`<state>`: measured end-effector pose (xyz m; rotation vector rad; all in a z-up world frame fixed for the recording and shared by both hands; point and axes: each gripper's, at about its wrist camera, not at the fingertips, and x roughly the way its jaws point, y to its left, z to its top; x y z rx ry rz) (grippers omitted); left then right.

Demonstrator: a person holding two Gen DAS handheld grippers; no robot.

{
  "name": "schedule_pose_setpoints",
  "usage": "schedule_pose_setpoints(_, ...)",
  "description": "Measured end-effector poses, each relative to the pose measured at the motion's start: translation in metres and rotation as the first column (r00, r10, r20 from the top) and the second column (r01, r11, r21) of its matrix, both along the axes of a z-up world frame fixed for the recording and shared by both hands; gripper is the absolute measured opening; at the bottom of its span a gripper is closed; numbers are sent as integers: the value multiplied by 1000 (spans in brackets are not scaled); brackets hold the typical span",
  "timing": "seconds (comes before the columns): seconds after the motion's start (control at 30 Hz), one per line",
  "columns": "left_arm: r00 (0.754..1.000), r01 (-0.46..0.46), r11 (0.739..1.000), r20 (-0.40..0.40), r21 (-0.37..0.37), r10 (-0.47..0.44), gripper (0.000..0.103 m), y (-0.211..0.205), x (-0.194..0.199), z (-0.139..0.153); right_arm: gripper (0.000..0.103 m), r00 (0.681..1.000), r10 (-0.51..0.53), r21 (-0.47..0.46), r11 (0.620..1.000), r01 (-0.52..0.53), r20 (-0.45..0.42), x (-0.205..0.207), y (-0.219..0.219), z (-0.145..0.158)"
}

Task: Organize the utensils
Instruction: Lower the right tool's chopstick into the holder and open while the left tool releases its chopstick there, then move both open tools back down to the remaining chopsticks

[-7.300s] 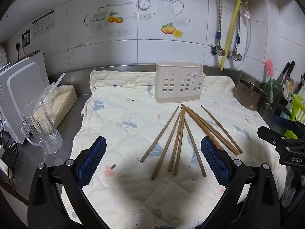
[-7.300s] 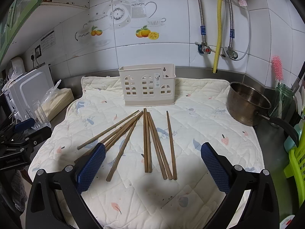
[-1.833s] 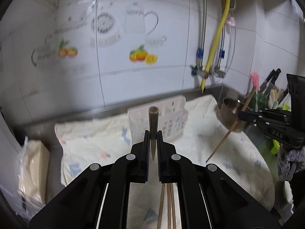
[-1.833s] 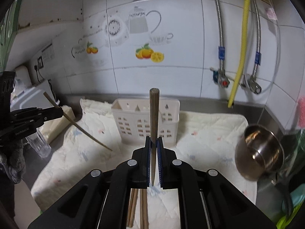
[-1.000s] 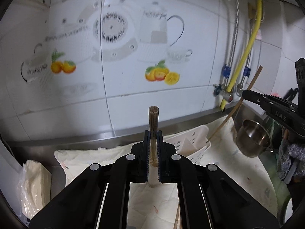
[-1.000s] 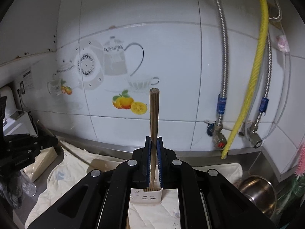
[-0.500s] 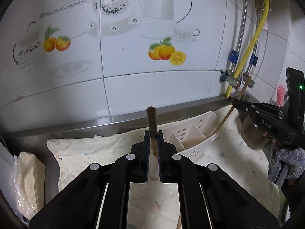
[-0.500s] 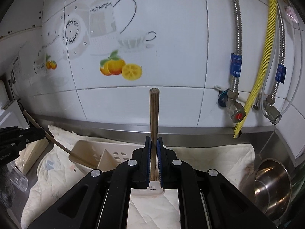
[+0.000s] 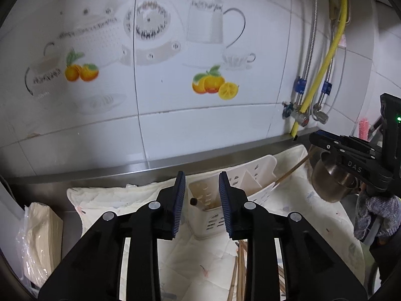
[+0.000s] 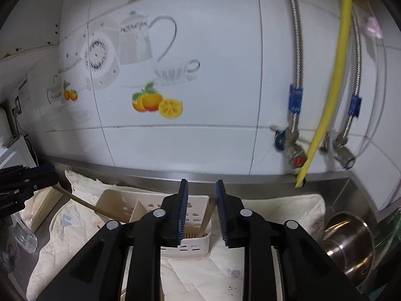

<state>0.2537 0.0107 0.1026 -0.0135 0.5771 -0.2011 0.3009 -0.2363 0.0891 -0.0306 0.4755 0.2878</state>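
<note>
Chopsticks (image 10: pixel 207 215), slim wood, perforated plastic holder (image 9: pixel 215 222)

I see the cream plastic utensil holder (image 9: pixel 220 222), with cut-out windows and inner dividers, standing upright on the quilted mat at the far side. One brown chopstick (image 9: pixel 193 201) stands in its left compartment, another (image 10: pixel 208 215) leans in the right. More chopsticks (image 9: pixel 239 263) lie loose nearer me.
</note>
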Motion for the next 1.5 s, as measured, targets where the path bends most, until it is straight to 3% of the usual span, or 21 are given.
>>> schedule_pose_setpoints(0.1,1000,-2,1000,27,-9,3,28,1,-15,9,32,999,4,3,1000,-4,39,-20,-4,10)
schedule_pose_setpoints(0.17,999,-4,1000,40,-17,4,28,1,-27,12,41,998,3,1,1000,-3,59,-32,-6,13)
schedule_pose_setpoints(0.47,999,9,999,42,-48,-7,28,4,-90,-12,42,995,49,-5,999,-49,85,-101,-12,0)
schedule_pose_setpoints(0.67,1000,1,996,-20,-88,-3,28,12,-119,-51,43,995,91,6,996,-91,32,-140,-9,-37)
schedule_pose_setpoints(1.03,991,-9,996,-135,-86,-3,28,16,-155,-121,43,985,108,11,994,-107,-137,-183,-5,-133)
schedule_pose_setpoints(1.2,984,4,996,-178,-87,-19,28,14,-167,-145,35,976,84,-40,995,-93,-202,-190,-7,-171)
schedule_pose_setpoints(1.5,969,30,996,-241,-84,-49,28,6,-178,-176,23,957,87,-56,993,-106,-278,-183,-9,-203)
